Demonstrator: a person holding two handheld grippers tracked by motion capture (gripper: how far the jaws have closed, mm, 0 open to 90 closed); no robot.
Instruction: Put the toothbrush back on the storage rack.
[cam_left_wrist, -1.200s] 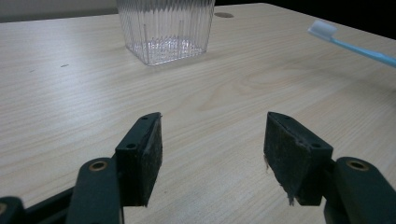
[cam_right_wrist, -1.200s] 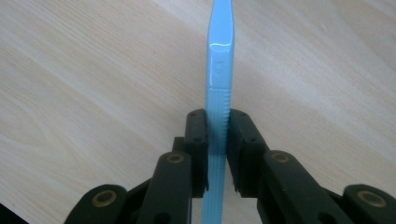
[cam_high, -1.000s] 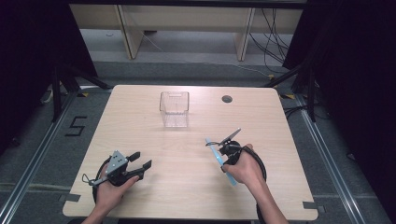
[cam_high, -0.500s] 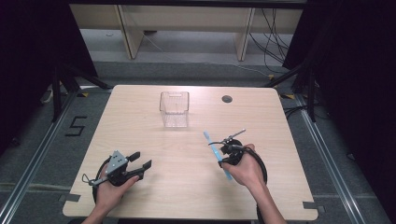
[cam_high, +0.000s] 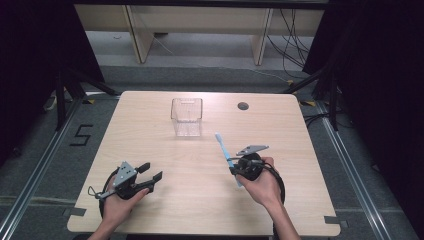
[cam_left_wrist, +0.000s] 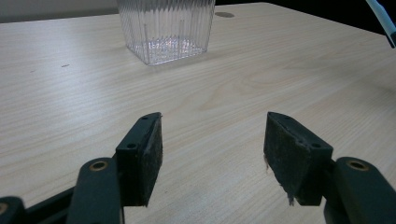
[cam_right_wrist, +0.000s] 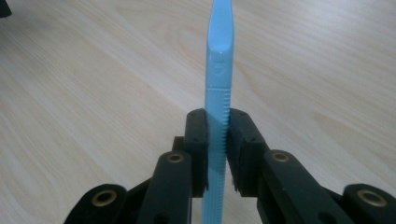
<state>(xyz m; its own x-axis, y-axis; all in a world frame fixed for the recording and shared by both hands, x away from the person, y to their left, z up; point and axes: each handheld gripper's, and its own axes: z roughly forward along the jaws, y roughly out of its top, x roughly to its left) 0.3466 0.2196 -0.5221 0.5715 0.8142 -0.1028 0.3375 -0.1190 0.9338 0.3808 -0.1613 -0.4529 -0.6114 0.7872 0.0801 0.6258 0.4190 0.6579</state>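
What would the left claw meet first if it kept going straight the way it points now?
Probably the clear ribbed container: in the left gripper view it stands ahead, slightly left of centre, with bare table between. The open left claw could pass just right of it; depth is unclear.

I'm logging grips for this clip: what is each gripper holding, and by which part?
The right gripper clamps a light blue toothbrush on the ribbed part of its handle. The left gripper holds nothing, jaws apart above the table.
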